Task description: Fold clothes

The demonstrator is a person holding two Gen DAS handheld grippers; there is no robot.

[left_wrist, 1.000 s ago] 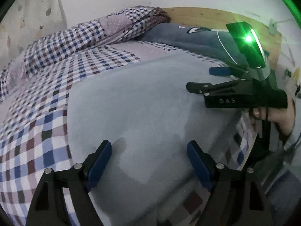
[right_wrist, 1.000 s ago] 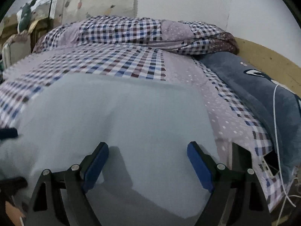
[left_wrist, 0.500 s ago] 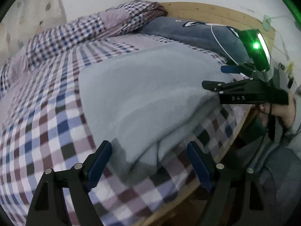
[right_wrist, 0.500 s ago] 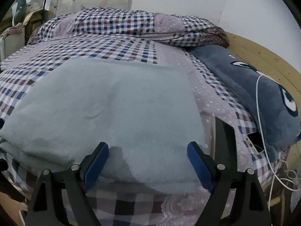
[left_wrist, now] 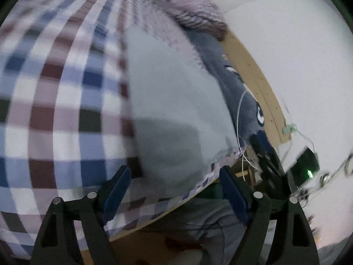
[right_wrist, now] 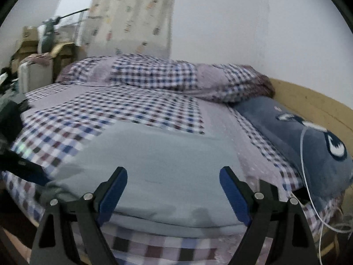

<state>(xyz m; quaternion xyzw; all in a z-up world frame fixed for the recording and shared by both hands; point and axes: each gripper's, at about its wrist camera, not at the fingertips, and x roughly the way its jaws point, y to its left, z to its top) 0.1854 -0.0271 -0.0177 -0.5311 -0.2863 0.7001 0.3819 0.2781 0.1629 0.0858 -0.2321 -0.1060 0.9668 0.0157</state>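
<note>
The pale grey-blue fleece garment (right_wrist: 158,167) lies flat in a rough rectangle at the near edge of the bed (right_wrist: 154,247), already doubled on itself by the look of its thick front hem. The right gripper (right_wrist: 173,193) hovers over that hem with its blue-padded jaws spread wide and empty. The left gripper (left_wrist: 174,191), just as wide and holding nothing, sits near the garment's near corner; its view is blurred.

The risk, as I judge it, is a pinch that takes only the top layer, or catches the checked sheet (right_wrist: 114,119) beneath, so the stack drags askew or slides off the edge. A white cable (right_wrist: 308,190) hangs at the bed's right corner and could snag.

The soft, yielding bed carries a rolled checked duvet (right_wrist: 154,77) along its far edge and a dark grey plush pillow (right_wrist: 293,137) against the wooden bed frame (right_wrist: 313,101). Behind are white walls, a patterned curtain (right_wrist: 134,15) and clutter to the left.
</note>
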